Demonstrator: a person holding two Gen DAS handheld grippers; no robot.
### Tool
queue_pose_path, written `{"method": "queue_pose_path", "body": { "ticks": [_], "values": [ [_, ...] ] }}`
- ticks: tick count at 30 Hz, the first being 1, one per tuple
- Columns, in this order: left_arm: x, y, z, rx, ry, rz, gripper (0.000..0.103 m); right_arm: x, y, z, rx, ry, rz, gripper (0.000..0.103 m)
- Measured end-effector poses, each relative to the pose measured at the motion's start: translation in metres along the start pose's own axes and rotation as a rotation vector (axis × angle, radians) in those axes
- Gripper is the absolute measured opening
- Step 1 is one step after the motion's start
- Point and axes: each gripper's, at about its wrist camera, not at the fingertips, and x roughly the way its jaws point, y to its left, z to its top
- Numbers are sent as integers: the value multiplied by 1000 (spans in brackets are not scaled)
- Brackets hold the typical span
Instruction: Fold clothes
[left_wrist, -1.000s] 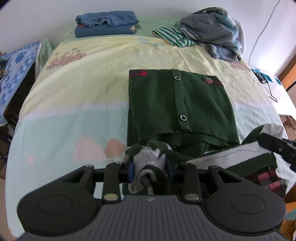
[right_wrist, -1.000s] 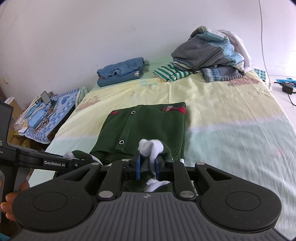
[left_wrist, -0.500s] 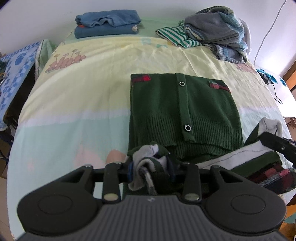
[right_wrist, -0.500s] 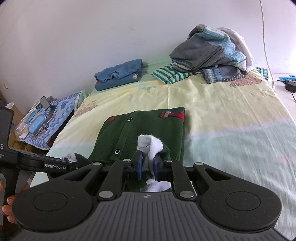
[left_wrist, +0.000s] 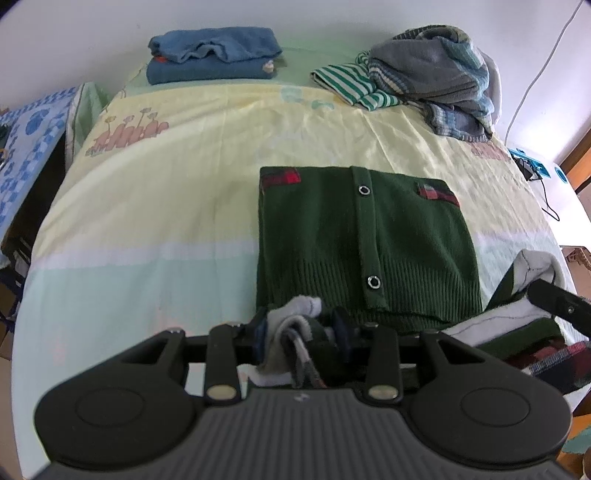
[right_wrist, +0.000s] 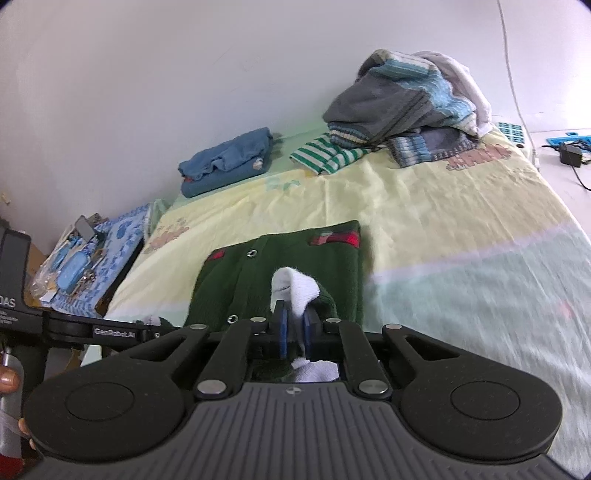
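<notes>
Both clamped on the near edge of the green cardigan: left gripper, right gripper. Carried further up the frame than before, folding edge nearly over.

Bed bears green cardigan, blue stack, clothes heap.

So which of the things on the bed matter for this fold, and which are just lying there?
In the job:
green cardigan
left gripper
right gripper

Lying about:
folded blue clothes
green-striped top
grey-blue heap
</notes>
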Motion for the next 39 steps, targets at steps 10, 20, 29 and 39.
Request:
{"method": "queue_pose_path", "body": {
  "ticks": [10, 20, 29, 39],
  "values": [
    [-19, 13, -18, -12, -2, -37, 30, -17, -7, -10, 45, 51, 19, 8],
    [-33, 15, 10, -41, -59, -60, 28, -18, -5, 13, 81, -15, 48, 8],
    [-35, 13, 41, -40, -121, -44, 26, -11, -7, 34, 100, -69, 62, 8],
    [-7, 28, 35, -42, -79, -55, 13, 9, -17, 28, 60, -17, 31, 3]
  ]
}}
